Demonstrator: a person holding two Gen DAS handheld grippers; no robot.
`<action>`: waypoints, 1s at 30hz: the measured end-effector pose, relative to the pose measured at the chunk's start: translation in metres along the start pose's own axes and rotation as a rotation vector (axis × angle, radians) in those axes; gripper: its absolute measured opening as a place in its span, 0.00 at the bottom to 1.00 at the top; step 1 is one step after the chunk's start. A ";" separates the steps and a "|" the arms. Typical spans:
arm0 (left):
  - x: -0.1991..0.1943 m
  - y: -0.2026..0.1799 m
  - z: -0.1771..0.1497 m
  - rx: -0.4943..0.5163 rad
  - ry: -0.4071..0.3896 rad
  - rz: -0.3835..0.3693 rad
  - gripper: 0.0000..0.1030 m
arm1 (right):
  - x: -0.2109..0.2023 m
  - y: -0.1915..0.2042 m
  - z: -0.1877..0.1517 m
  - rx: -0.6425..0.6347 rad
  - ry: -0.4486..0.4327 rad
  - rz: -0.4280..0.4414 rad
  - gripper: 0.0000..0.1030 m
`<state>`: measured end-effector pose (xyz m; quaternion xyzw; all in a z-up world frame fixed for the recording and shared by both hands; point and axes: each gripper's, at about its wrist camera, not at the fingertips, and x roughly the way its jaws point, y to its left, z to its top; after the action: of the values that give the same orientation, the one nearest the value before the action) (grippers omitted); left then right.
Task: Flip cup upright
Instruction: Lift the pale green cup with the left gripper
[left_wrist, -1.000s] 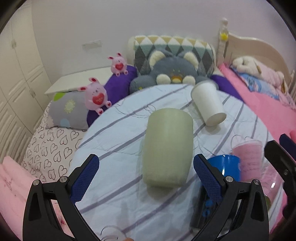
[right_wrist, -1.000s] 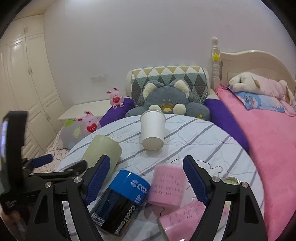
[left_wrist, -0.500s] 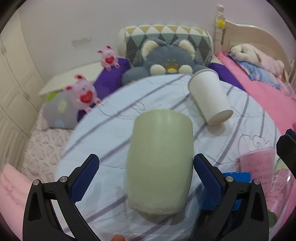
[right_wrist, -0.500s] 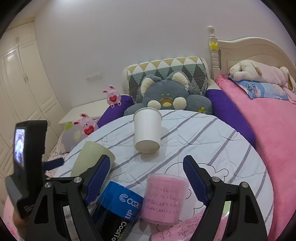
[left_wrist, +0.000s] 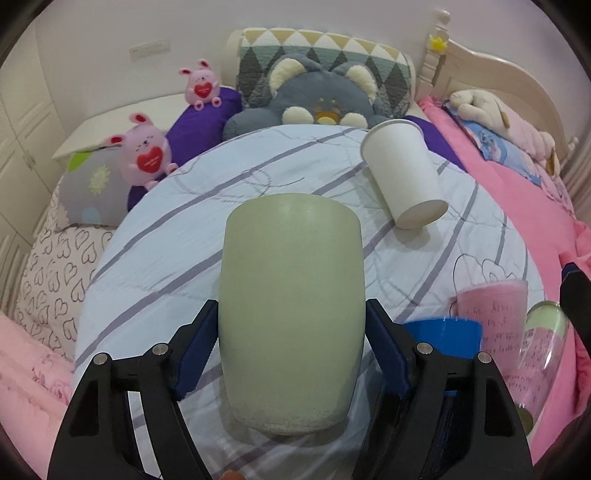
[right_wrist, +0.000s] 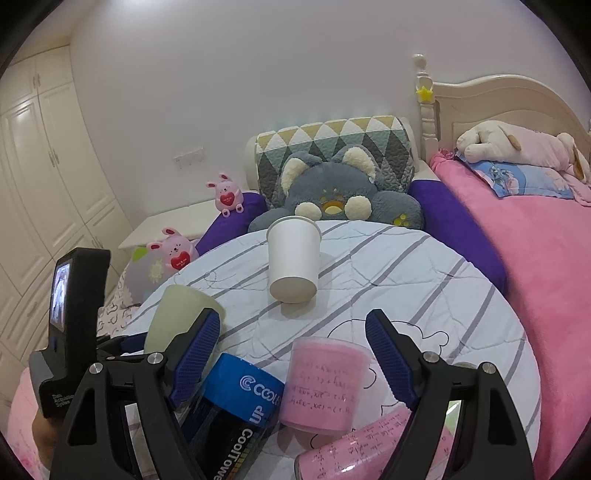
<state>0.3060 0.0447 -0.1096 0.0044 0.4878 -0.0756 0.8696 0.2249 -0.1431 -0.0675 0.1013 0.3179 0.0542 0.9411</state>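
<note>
Left wrist: fingers (left_wrist: 199, 343) now apparently clamp green cup (left_wrist: 291, 302)

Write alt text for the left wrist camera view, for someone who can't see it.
The left gripper has its blue pads against both sides of a pale green cup lying on a striped quilt. A white paper cup lies on its side beyond it, with plush toys behind.

I see a grey bear plush (right_wrist: 343, 199) past the striped quilt's (right_wrist: 424, 280) far edge, two pink bunnies (right_wrist: 173, 253) off its left edge, a blue-capped can (right_wrist: 236, 406) at its near edge.
</note>
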 end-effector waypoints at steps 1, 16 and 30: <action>-0.003 0.003 -0.002 -0.002 0.000 0.009 0.76 | -0.003 0.001 -0.001 -0.002 0.000 0.001 0.80; -0.079 0.029 -0.098 -0.055 -0.022 0.049 0.77 | -0.048 0.038 -0.038 -0.078 0.010 0.015 0.80; -0.098 -0.013 -0.160 -0.033 -0.020 0.012 0.77 | -0.101 0.024 -0.081 -0.080 0.030 -0.049 0.80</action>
<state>0.1180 0.0570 -0.1098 -0.0078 0.4802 -0.0626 0.8749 0.0943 -0.1235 -0.0660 0.0548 0.3318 0.0455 0.9407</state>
